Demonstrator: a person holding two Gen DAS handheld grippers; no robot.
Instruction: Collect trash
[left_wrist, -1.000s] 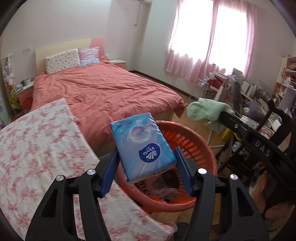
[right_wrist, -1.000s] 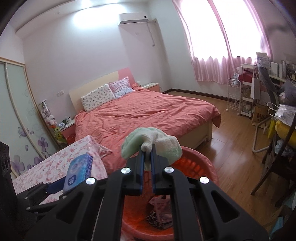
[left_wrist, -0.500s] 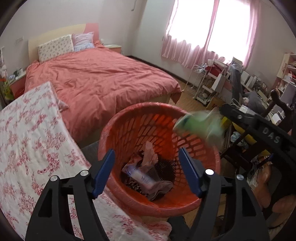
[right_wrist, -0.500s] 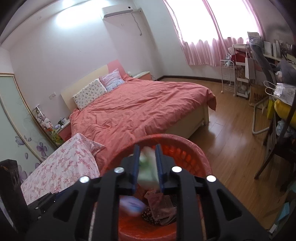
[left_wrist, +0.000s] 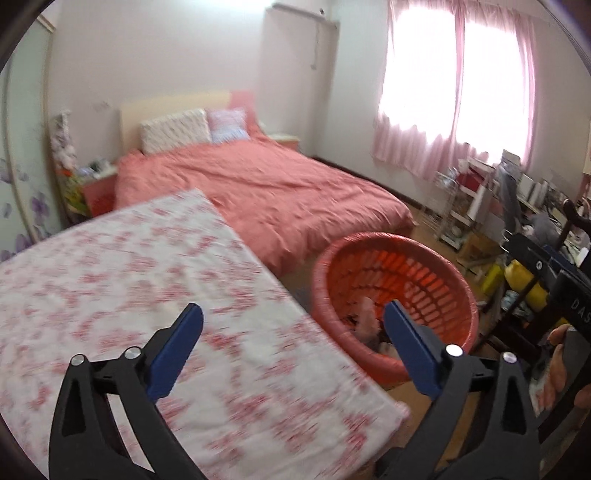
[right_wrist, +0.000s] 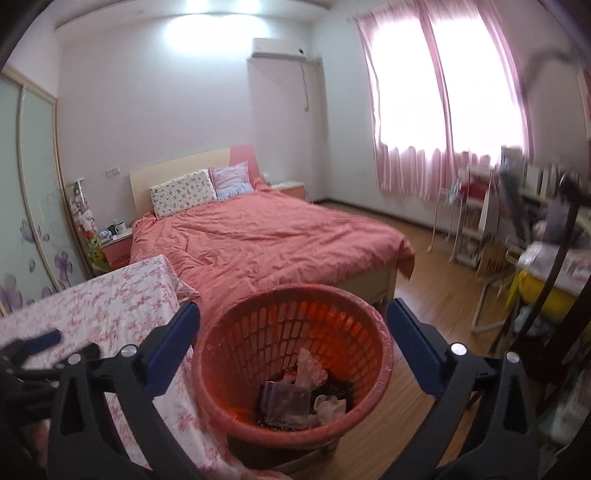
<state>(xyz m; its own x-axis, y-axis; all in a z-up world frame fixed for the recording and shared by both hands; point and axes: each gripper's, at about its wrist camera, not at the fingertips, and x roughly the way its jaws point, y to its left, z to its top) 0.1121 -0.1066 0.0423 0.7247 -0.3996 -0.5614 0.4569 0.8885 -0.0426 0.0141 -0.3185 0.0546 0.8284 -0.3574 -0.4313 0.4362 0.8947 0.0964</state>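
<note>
Both the left gripper (left_wrist: 291, 325) and right gripper (right_wrist: 293, 321) are opening with nothing between their jaws, the collected trash (right_wrist: 295, 398) lies in the round orange plastic basket (right_wrist: 236, 373) just ahead and below, and no more shows.

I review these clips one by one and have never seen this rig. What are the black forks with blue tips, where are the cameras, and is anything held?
No robot here: a person carries hand-held tongs, each with a camera looking along its fingers. One picture is from the left tongs, the other from the right tongs. Both pairs are opening, with nothing between the blue pads. The left view looks over a table under a flowered cloth; the right view looks into the red basket on the floor beside it, with trash at the bottom. Behind is a bed.
</note>
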